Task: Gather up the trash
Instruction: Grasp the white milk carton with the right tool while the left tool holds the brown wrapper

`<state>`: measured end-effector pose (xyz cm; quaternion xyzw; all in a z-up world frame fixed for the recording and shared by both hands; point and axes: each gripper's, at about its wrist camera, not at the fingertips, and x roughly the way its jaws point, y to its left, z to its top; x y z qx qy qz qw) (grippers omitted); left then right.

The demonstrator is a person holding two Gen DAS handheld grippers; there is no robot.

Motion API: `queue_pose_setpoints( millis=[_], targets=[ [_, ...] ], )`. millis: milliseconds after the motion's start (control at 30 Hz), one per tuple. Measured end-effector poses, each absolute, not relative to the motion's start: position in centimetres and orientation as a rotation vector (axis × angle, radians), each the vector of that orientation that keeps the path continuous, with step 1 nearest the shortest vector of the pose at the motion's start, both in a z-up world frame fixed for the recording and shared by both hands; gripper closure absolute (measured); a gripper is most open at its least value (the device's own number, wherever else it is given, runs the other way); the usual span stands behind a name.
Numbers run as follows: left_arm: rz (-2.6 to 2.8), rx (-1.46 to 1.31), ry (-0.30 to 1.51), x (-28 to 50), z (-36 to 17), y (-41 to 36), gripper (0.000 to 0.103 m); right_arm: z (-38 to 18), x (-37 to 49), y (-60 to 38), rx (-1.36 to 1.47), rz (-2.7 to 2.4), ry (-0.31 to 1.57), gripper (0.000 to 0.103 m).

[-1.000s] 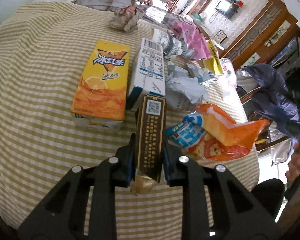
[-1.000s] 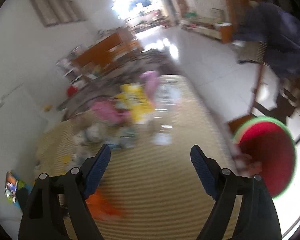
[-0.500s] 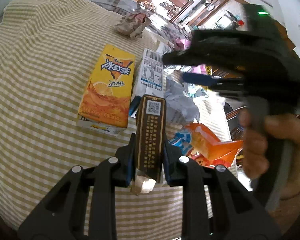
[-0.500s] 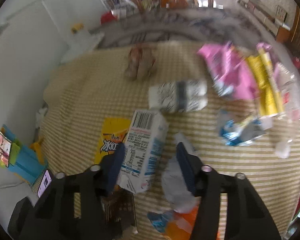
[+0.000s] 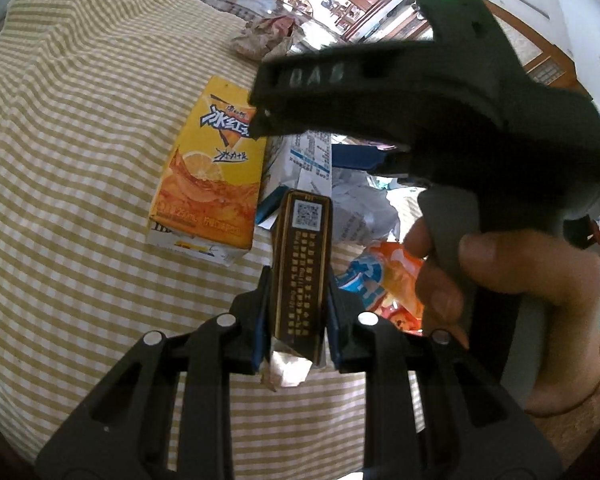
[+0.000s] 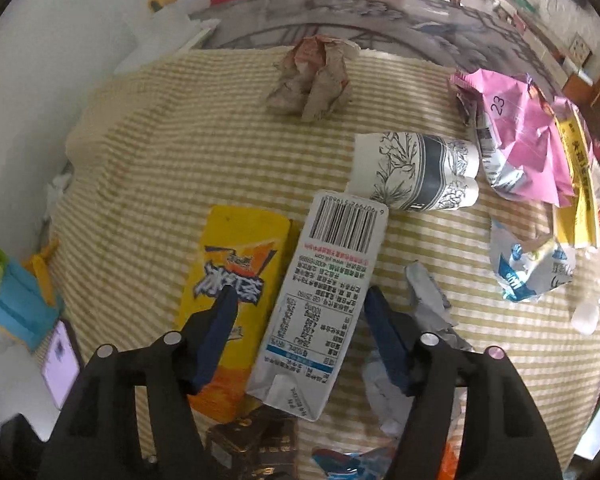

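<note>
My left gripper (image 5: 298,282) is shut on a dark brown box (image 5: 302,264) with a QR code, held just above the checked tablecloth (image 5: 80,160). Beyond it lie a yellow iced-tea carton (image 5: 212,168) and a white milk carton (image 5: 310,156). My right gripper (image 6: 300,300) points down over the white milk carton (image 6: 324,300), which lies between its blue fingers; the jaws are opening slightly and the pads do not press it. Its left finger hangs over the yellow carton (image 6: 236,280). A hand (image 5: 520,280) holds that gripper.
An orange snack bag (image 5: 384,276) lies right of the brown box. Farther off are two nested paper cups (image 6: 416,172), crumpled brown paper (image 6: 312,76), a pink wrapper (image 6: 516,128), a blue-white wrapper (image 6: 528,272) and crumpled grey foil (image 6: 428,300). A phone (image 6: 62,360) lies off the table's left edge.
My right gripper swung in over the table, came down around the white carton and narrowed its jaws. The left gripper kept hold of the brown box and barely moved.
</note>
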<state>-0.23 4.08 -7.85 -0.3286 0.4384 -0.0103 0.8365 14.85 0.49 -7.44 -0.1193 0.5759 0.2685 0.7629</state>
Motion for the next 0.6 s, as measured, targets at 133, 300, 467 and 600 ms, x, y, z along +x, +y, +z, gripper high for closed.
queue_pose_setpoints(
  millis=[133, 300, 467, 600],
  targets=[
    [-0.024, -0.693, 0.932, 0.0, -8.0, 4.2, 0.08, -7.0, 15.3, -0.8, -0.24, 0.577, 1.233, 0.06],
    [-0.021, -0.693, 0.937, 0.1, -8.2, 4.3, 0.08, -5.0, 15.7, -3.0, -0.147, 0.594, 1.186, 0.061],
    [-0.02, -0.691, 0.943, 0.2, -8.4, 4.2, 0.08, -2.7, 15.1, -4.0, -0.087, 0.641, 1.128, 0.061],
    [-0.019, -0.688, 0.945, 0.3, -8.5, 4.1, 0.08, -1.0, 14.7, -4.8, -0.021, 0.687, 1.099, 0.061]
  ],
)
